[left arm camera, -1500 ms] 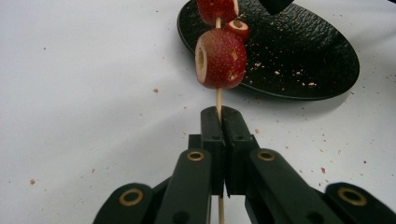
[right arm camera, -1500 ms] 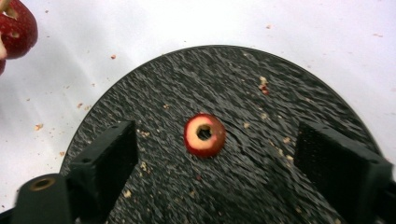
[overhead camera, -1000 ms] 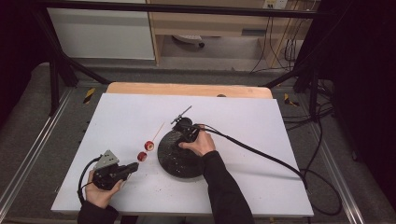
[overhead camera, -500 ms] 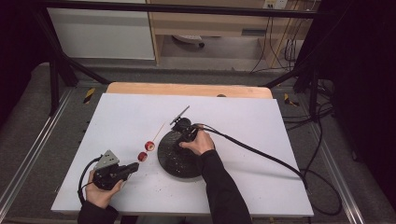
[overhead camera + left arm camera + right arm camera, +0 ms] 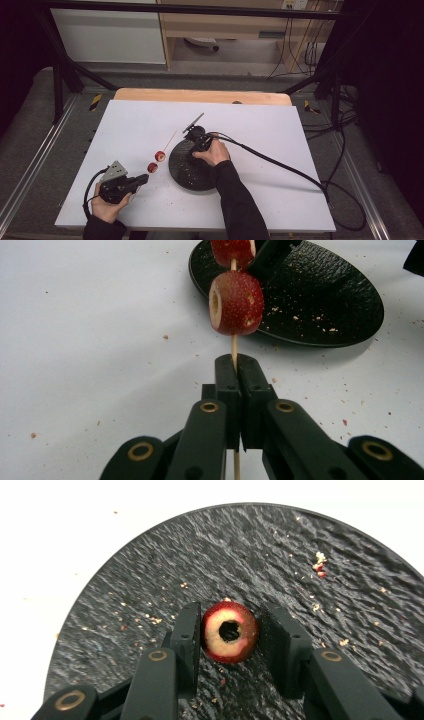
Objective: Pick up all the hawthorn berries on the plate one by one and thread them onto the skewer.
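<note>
The cored fruit (image 5: 230, 637) lies on the black plate (image 5: 310, 580), its bored hole facing up the right gripper (image 5: 230, 645), whose jaws have just been closing and now pinch its sides. The skewer (image 5: 233, 347) lies well to the left over the table (image 5: 280, 130), its bare end clamped in the shut left gripper (image 5: 235, 385), two fruits (image 5: 236, 302) already threaded. Its free tip points toward the plate, so the hole's axis would have to be lined up with the stick.
</note>
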